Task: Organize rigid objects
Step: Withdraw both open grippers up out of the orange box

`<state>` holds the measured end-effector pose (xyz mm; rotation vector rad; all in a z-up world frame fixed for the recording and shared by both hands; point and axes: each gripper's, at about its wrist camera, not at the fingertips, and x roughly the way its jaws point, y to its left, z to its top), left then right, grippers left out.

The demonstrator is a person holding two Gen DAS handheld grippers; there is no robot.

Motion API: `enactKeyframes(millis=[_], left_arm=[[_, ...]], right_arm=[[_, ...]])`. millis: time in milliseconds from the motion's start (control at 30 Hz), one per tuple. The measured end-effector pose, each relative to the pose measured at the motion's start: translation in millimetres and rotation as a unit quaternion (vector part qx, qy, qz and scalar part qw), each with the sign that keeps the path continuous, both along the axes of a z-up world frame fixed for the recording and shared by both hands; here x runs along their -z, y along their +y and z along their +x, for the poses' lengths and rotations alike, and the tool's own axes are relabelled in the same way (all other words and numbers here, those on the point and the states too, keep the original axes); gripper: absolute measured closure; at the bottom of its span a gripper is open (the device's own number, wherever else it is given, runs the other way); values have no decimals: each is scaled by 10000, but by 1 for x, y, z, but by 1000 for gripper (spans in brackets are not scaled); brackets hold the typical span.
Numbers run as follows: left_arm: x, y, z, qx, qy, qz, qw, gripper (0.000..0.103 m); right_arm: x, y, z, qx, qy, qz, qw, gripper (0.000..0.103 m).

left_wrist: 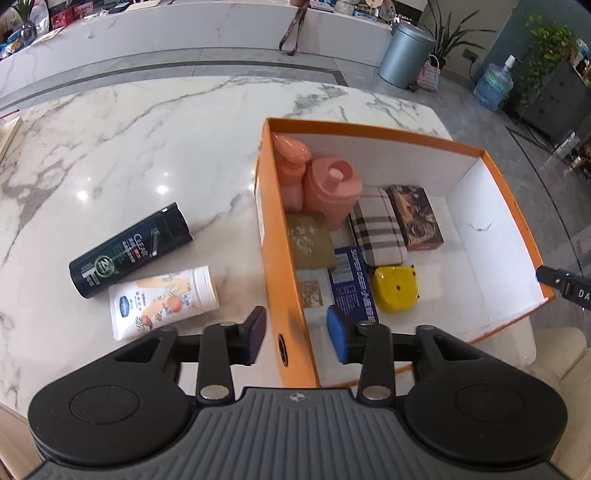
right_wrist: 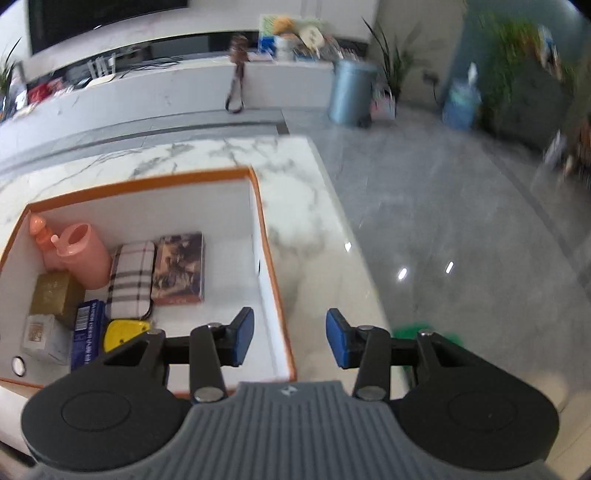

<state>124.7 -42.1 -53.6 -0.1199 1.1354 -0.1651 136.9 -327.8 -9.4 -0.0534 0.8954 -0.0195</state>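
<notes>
An orange box (left_wrist: 275,236) with a white inside stands on the marble table (left_wrist: 129,147). In it are two pink bottles (left_wrist: 328,192), a plaid case (left_wrist: 376,225), a brown patterned box (left_wrist: 415,218), a gold box (left_wrist: 310,242), a blue box (left_wrist: 352,284) and a yellow tape measure (left_wrist: 395,290). Left of the box lie a dark shampoo bottle (left_wrist: 129,251) and a white tube (left_wrist: 162,301). My left gripper (left_wrist: 297,338) is open, straddling the box's left wall without touching it. My right gripper (right_wrist: 290,338) is open and empty above the box's right wall (right_wrist: 271,295).
The table's right edge (right_wrist: 354,258) drops to a glossy grey floor. A grey bin (left_wrist: 404,53), a water jug (left_wrist: 493,86) and plants stand beyond. A marble counter (left_wrist: 184,33) with clutter runs along the back. A black tip of the other gripper (left_wrist: 561,282) shows at the right.
</notes>
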Motion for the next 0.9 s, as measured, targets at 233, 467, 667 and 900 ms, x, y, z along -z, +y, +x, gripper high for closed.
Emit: enactKeyframes(millis=[233, 467, 667, 900], left_arm=[[0, -7, -10, 104, 28, 82, 9999, 87], [-10, -2, -26, 70, -61, 172, 9998, 88], [-18, -2, -44, 162, -135, 219, 9995, 88], [-21, 8, -57, 185, -241, -6, 9995, 91]], right_arm=[[14, -5, -10, 88, -40, 158, 9998, 89], [11, -5, -33, 82, 45, 277, 9996, 91], [11, -3, -55, 107, 50, 347, 9993, 92], [11, 3, -63, 134, -32, 87, 9999, 91]])
